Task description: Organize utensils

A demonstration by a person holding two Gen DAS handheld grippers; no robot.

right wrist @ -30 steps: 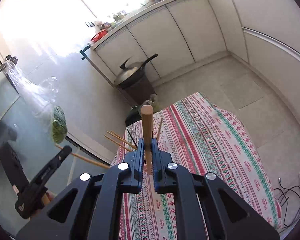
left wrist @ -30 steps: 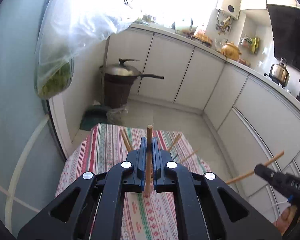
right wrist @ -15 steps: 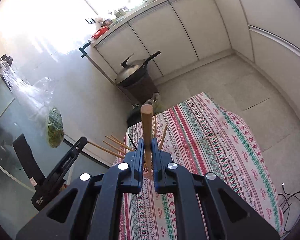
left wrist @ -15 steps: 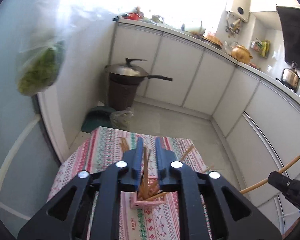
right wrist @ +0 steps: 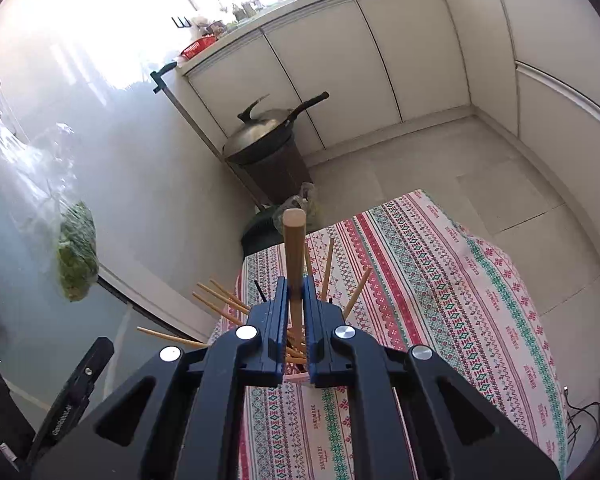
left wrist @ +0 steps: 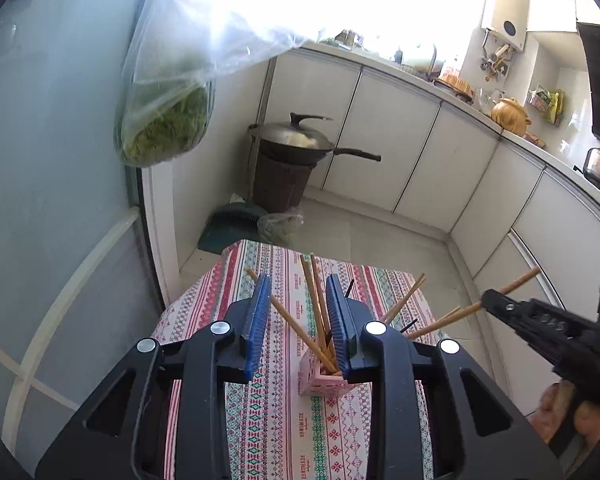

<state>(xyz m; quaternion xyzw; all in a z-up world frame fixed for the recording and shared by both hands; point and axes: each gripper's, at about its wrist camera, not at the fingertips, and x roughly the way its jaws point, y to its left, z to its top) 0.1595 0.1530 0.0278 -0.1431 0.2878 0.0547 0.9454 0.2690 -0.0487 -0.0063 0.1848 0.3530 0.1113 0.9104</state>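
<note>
1. Left gripper is gaping above the pink holder near the tablecloth's middle.
2. Right gripper is pinching one wooden chopstick.
3. Cloth lettering is possibly reading "HANDMADE".

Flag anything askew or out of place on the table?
The wooden chopsticks in the pink square holder splay in all directions instead of standing bundled. The right gripper holds one more wooden chopstick above it; the left gripper is open.
</note>
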